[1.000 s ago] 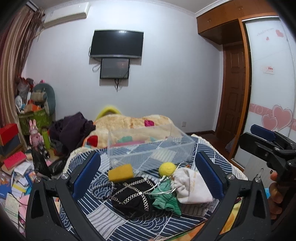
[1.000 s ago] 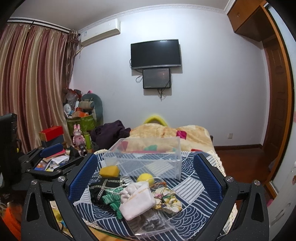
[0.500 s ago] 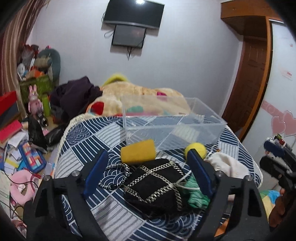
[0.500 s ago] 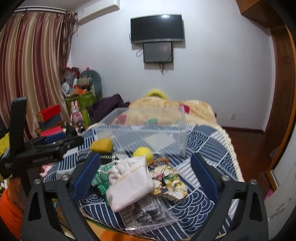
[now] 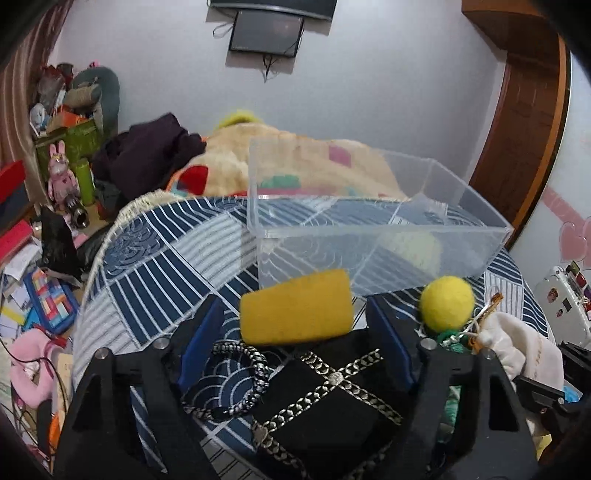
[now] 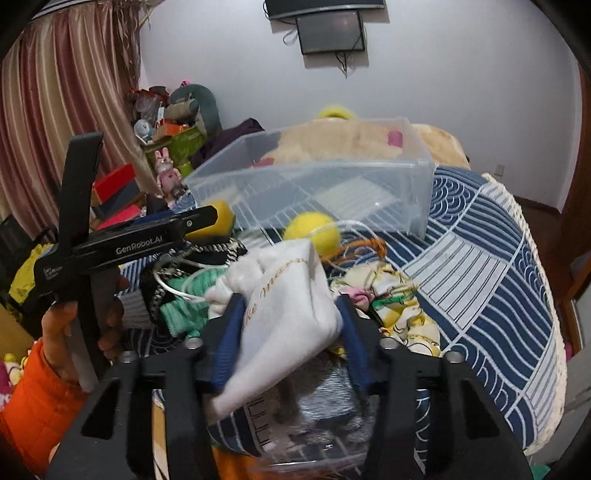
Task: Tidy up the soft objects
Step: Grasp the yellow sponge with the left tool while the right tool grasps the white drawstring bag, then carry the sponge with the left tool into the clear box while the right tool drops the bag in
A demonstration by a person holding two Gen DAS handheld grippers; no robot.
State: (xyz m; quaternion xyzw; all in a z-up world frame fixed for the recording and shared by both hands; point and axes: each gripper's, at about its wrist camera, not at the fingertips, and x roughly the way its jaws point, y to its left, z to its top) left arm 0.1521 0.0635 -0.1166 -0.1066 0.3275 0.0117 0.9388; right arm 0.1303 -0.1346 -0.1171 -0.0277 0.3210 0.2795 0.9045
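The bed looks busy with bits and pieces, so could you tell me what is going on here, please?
A person is sorting soft things on the bed with a handheld gripper in each hand. The left gripper is open around the yellow sponge, not clearly squeezing it. The right gripper has its fingers on either side of the white pouch; whether they grip it is unclear. The clear box behind looks empty, and the yellow ball lies in front of it.

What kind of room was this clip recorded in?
Most likely a lived-in bedroom: a bed with a blue patterned quilt, a wall-mounted TV, striped curtains, and a wooden wardrobe beside it.
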